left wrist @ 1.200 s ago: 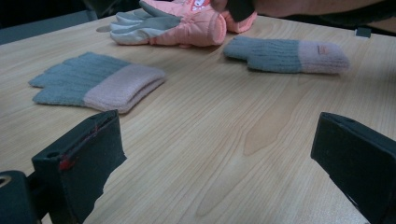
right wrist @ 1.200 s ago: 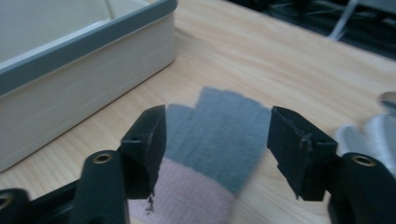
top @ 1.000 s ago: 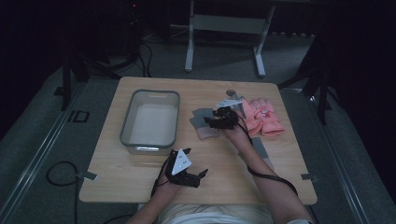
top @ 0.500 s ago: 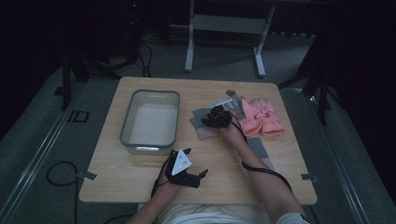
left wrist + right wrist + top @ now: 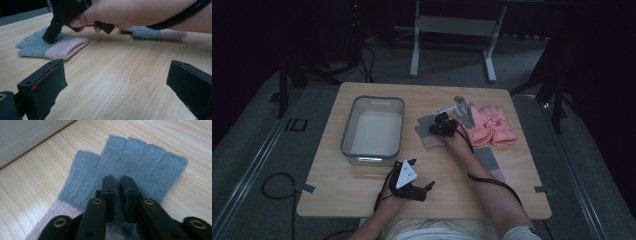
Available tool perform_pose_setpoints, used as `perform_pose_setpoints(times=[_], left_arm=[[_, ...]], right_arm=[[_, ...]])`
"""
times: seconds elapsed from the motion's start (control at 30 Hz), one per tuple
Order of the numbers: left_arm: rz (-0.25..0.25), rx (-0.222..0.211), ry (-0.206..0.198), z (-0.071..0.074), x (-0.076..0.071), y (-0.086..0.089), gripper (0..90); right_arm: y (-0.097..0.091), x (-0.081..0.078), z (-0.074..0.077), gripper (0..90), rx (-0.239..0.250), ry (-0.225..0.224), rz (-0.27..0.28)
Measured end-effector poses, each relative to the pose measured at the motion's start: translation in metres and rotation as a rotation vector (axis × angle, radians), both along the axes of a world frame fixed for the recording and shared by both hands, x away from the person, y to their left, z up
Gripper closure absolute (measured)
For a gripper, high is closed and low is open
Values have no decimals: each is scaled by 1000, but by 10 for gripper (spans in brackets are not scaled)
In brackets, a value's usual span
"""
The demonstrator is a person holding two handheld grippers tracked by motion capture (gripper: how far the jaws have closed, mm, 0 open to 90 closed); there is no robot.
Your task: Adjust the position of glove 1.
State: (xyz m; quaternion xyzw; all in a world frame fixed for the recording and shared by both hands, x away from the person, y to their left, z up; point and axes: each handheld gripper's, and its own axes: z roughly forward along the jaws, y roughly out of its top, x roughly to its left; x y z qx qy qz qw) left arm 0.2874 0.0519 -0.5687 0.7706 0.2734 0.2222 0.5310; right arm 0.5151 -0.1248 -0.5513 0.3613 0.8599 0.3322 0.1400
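While the high view sets the right gripper on a grey glove just right of the clear tub, the right gripper view shows its jaws, just closed, pinching the knit; the glove lies flat, fingerless, with a pink cuff. Nearer the person, the left gripper rests with jaws wide over bare wooden table.
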Motion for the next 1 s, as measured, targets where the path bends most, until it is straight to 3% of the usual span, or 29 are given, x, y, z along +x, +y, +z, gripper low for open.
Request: perform_pose_setpoints(times=[0.07,0.17,0.37,0.4,0.47,0.53,0.63,0.73,0.8,0.87,1.0], left_arm=[[1,-1,0,0,0,0,18],[4,-2,-1,0,0,0,18],[3,-2,0,0,0,0,18],[6,-2,2,0,0,0,18],[16,-5,2,0,0,1,18],[19,-7,1,0,0,1,18],[24,-5,-2,0,0,0,18],[25,4,-11,0,-1,-1,18],[27,12,-16,0,-1,-1,18],[31,9,-18,0,-1,-1,18],[31,6,-17,0,-1,-1,18]], right_arm=[[3,-1,7,856,6,26,-46],[1,-4,12,857,21,30,-67],[-9,-26,40,857,52,2,-96],[-16,-42,56,859,85,-14,-117],[-25,-58,70,859,124,-36,-144],[-29,-67,75,859,138,-50,-153],[-41,-93,87,859,159,-87,-192],[-51,-117,90,859,177,-94,-221],[-54,-124,90,859,190,-86,-232],[-58,-143,84,859,194,-82,-245],[-61,-157,72,859,187,-69,-257]])
